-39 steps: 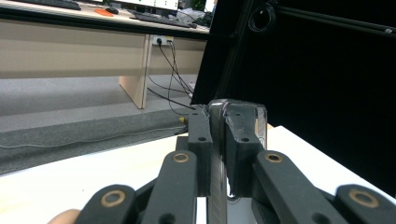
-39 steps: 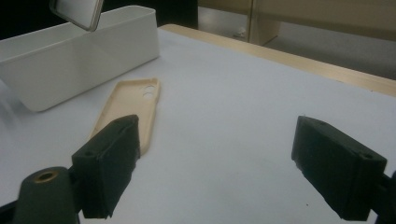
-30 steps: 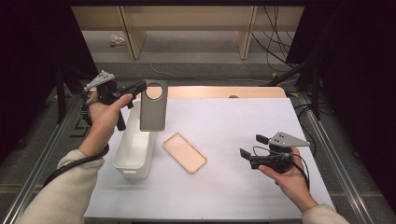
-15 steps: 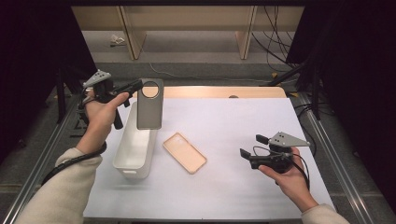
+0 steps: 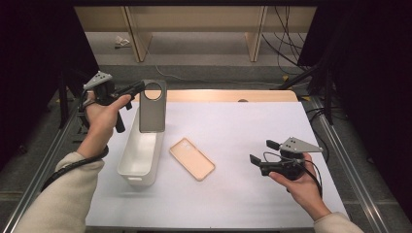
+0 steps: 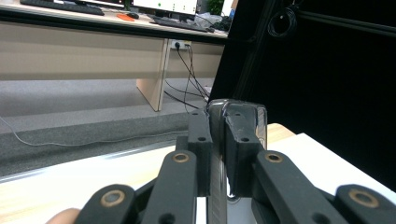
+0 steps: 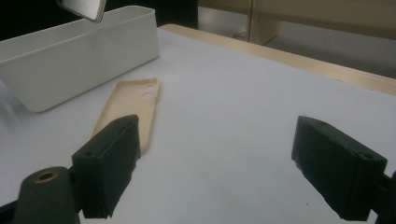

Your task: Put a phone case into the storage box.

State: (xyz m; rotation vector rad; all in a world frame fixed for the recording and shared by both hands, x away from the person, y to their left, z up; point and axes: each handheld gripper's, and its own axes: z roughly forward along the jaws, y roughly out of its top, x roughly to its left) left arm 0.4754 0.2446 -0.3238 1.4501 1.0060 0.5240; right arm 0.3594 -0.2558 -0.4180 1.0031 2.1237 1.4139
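A grey phone with a round ring near its top hangs upright over the far end of the white bin. My left gripper is shut on its upper edge. In the left gripper view the phone's edge sits clamped between the black jaws of that gripper. A beige phone case lies open side up on the white mat, right of the bin. My right gripper hovers low at the right, open with nothing in it. Its jaws face the case and the bin.
The white mat covers a wooden table whose far edge shows beyond it. Metal rails run along both sides of the table. Bare mat lies between the case and the right gripper.
My left hand has drifted slightly to the left with the phone, which stays above the bin. The right hand has held still.
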